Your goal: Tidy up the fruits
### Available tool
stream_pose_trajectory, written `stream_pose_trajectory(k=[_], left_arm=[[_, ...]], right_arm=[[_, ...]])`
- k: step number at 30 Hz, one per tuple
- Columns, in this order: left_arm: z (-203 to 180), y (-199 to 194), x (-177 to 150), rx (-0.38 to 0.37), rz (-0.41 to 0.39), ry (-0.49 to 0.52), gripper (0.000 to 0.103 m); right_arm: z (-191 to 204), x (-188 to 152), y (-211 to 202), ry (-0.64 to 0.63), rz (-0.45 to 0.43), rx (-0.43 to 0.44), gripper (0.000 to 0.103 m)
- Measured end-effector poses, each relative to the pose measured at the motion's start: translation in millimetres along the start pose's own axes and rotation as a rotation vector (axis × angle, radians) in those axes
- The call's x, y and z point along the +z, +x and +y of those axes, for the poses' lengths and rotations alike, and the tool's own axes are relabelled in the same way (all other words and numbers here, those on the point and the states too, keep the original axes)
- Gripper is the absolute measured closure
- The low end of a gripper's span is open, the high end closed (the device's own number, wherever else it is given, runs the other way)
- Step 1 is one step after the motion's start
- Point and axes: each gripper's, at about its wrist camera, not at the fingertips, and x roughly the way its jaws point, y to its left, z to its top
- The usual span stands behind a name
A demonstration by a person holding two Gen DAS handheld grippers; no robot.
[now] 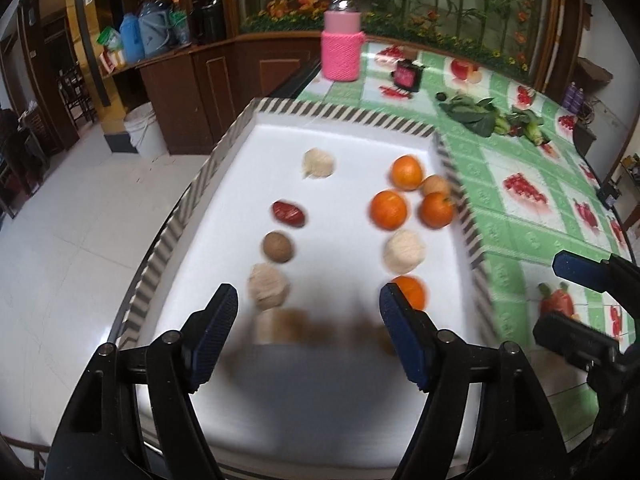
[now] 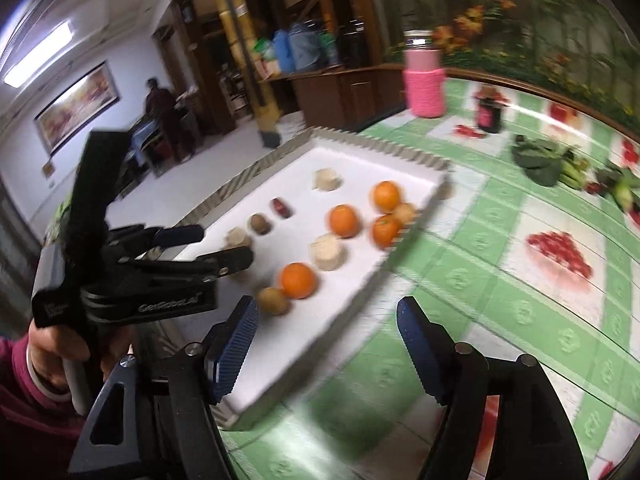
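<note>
Left wrist view: the left gripper (image 1: 308, 320) hangs over the near part of a white tray (image 1: 352, 400), its ribbed blue pads (image 1: 216, 332) spread wide with nothing between them. The tray is a flat rectangle with a smooth matte floor and a raised rim in grey and cream stripes. On its left side lie a rough cream ball (image 1: 319, 163), a glossy red date (image 1: 289, 213), a round brown fruit (image 1: 277, 247) and another fuzzy cream ball (image 1: 268, 291). On the right, three smooth oranges (image 1: 388, 209) cluster by the rim with a tan fruit (image 1: 436, 185) touching them; nearer are a pale ball (image 1: 404, 255) and a fourth orange (image 1: 412, 290) just beside the right pad. The right gripper (image 1: 576, 300) shows at the right edge over a glossy green checked cloth (image 1: 520, 200). A jar in a pink knitted sleeve (image 1: 341, 54) and leafy greens (image 1: 476, 114) sit beyond.

Right wrist view: the right gripper (image 2: 328, 344) hovers over the tray's near corner (image 2: 256, 408) and the cloth (image 2: 480, 280), its toothed blue pads (image 2: 236, 344) parted and empty. The left gripper (image 2: 224, 246), black plastic, reaches over the tray from the left, fingers apart. An orange (image 2: 298, 280) lies touching a brown fruit (image 2: 273, 301), with a cream ball (image 2: 329, 257) just behind.
</note>
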Motion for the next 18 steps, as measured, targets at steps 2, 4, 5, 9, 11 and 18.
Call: stream_pose_trajectory(k=[2, 4, 5, 9, 11, 18], left_arm=[[-12, -3, 3, -0.023, -0.012, 0.010, 0.029], [-22, -5, 6, -0.036, -0.019, 0.024, 0.029], [-28, -6, 7, -0.042, -0.023, 0.031, 0.029], [-50, -4, 8, -0.078, -0.014, 0.055, 0.029], [-57, -3, 8, -0.095, -0.002, 0.059, 0.029], [-65, -4, 17, -0.142, 0.008, 0.059, 0.029]], right_arm=[[-12, -2, -7, 0.028, -0.011, -0.014, 0.027], [-22, -6, -16, 0.038, -0.024, -0.034, 0.027], [-27, -8, -21, 0.040, -0.031, -0.050, 0.027], [-48, -18, -41, 0.070, -0.059, -0.102, 0.021], [-58, -22, -49, 0.094, -0.072, -0.121, 0.017], [-107, -42, -75, 0.196, -0.093, -0.184, 0.016]])
